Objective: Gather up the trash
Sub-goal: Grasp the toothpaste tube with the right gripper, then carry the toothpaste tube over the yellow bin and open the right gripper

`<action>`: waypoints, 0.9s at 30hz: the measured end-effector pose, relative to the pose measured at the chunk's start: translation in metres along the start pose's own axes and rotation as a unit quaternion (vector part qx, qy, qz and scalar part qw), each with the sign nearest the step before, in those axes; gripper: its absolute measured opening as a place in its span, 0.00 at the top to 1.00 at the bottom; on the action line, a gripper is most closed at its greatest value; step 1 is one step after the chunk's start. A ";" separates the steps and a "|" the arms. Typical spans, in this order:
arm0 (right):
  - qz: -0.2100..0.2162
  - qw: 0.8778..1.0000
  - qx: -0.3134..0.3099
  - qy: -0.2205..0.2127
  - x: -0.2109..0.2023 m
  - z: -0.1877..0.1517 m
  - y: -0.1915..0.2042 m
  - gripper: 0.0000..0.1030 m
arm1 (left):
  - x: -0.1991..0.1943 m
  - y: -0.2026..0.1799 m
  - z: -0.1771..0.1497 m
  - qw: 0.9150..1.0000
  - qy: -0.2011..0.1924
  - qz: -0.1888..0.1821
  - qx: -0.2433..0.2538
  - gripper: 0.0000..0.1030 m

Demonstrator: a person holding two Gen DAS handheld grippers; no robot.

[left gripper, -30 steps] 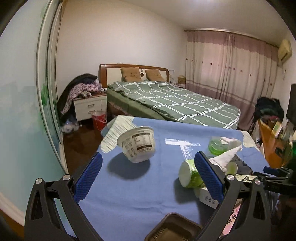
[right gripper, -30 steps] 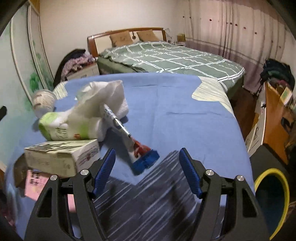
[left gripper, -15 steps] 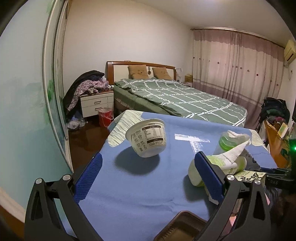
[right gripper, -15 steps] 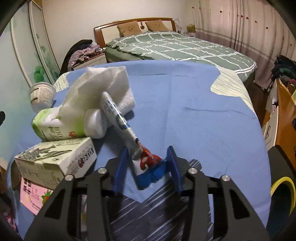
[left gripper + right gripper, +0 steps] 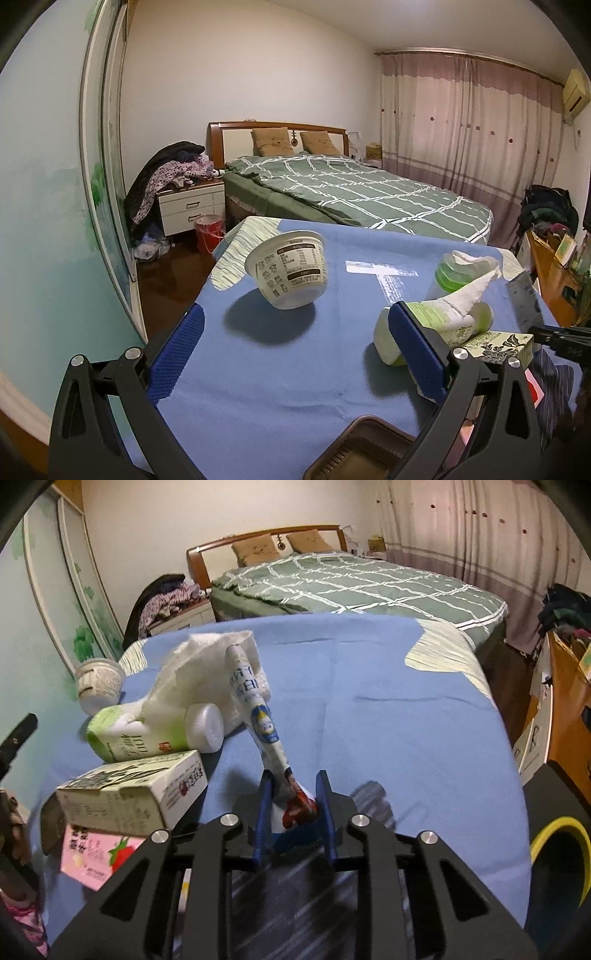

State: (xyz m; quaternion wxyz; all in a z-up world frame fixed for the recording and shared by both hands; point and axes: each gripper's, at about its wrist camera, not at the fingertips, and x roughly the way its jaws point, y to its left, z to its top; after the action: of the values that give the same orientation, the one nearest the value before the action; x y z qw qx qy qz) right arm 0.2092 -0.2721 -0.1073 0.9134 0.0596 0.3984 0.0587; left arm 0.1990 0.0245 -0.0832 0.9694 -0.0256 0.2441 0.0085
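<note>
On the blue-clothed table (image 5: 399,716) lies a long white and blue tube wrapper (image 5: 258,716), leaning on a crumpled tissue (image 5: 199,657). My right gripper (image 5: 294,805) is closing its jaws, and its pads press on the wrapper's red and blue near end. To the left lie a green and white bottle (image 5: 136,738), a printed carton (image 5: 129,797) and a white yogurt cup (image 5: 98,686). In the left wrist view my left gripper (image 5: 295,314) hangs open over the cloth, with the tilted yogurt cup (image 5: 291,269) just beyond its fingers and the bottle (image 5: 384,332) behind its right finger.
A pink strawberry packet (image 5: 96,853) lies under the carton. A brown tray (image 5: 362,450) sits at the table's near edge, and a green-lidded cup (image 5: 448,273) stands further back. A yellow-rimmed bin (image 5: 554,845) is at the lower right. A bed (image 5: 362,192) stands behind the table.
The right gripper's jaws went from wide apart to closed around the wrapper's near end, and the wrapper now tilts up more steeply. The left gripper has stayed open.
</note>
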 end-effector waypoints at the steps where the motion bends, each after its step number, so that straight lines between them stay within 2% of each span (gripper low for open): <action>1: 0.000 1.000 0.005 -0.005 -0.006 -0.002 -0.002 0.78 | 0.000 -0.001 0.000 1.000 -0.001 -0.001 0.001 0.05; 6: -0.025 0.997 0.051 -0.044 -0.048 -0.017 -0.030 0.78 | -0.003 -0.002 -0.001 1.000 -0.004 -0.002 0.002 0.05; 13: -0.114 0.980 0.140 -0.085 -0.104 -0.053 -0.100 0.78 | -0.004 -0.005 0.000 1.000 -0.005 -0.009 0.006 0.05; 20: -0.190 0.958 0.198 -0.083 -0.128 -0.083 -0.157 0.78 | -0.004 -0.007 0.000 1.000 -0.007 -0.009 0.007 0.05; 27: -0.229 0.941 0.239 -0.075 -0.129 -0.104 -0.190 0.76 | -0.004 -0.010 -0.001 1.000 -0.002 -0.008 0.011 0.05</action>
State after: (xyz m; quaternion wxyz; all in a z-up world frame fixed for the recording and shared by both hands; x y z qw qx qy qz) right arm 0.0566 -0.4729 -0.1141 0.8883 0.1881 0.3336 -0.2534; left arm 0.1953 0.0149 -0.0814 0.9702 -0.0166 0.2416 -0.0021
